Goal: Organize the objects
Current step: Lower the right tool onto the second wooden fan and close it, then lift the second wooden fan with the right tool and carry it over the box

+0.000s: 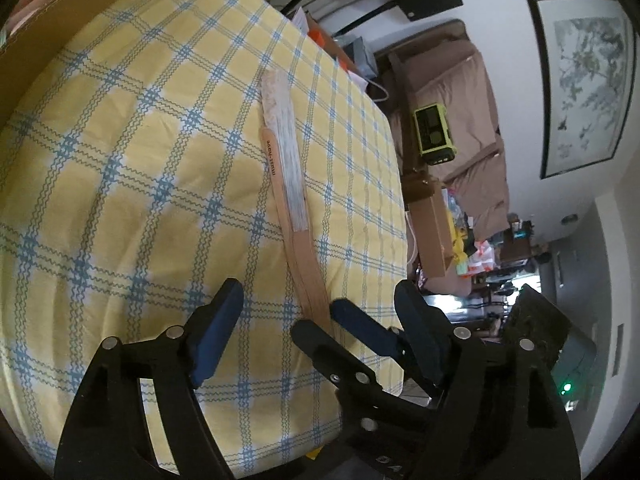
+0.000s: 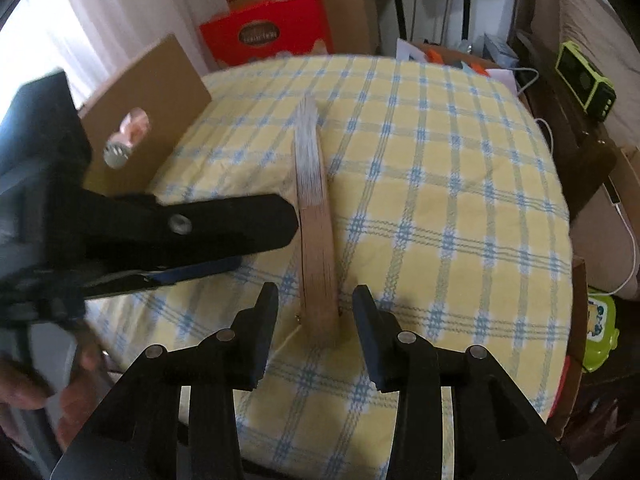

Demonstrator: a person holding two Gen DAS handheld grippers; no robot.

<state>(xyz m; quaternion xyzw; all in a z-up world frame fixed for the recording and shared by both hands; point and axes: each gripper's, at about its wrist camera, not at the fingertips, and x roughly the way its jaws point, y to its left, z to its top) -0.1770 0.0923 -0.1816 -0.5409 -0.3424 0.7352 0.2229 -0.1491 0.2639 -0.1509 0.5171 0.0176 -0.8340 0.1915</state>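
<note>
Centrally, on the yellow checked tablecloth (image 2: 440, 184) lies a closed folding fan (image 2: 316, 240), beside a cardboard box (image 2: 160, 92) with contents unclear. Right gripper (image 2: 316, 312) straddles its pivot end, jaws parted, not gripping; left gripper (image 1: 320, 304) stands wide open, empty.

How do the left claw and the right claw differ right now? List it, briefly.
The left claw stands wide open, while the right claw is open more narrowly. The right claw straddles the pivot end of the folded fan without pressing on it, while the left claw comes at the fan from the side, partway along its length. Both are black and grip nothing.
</note>
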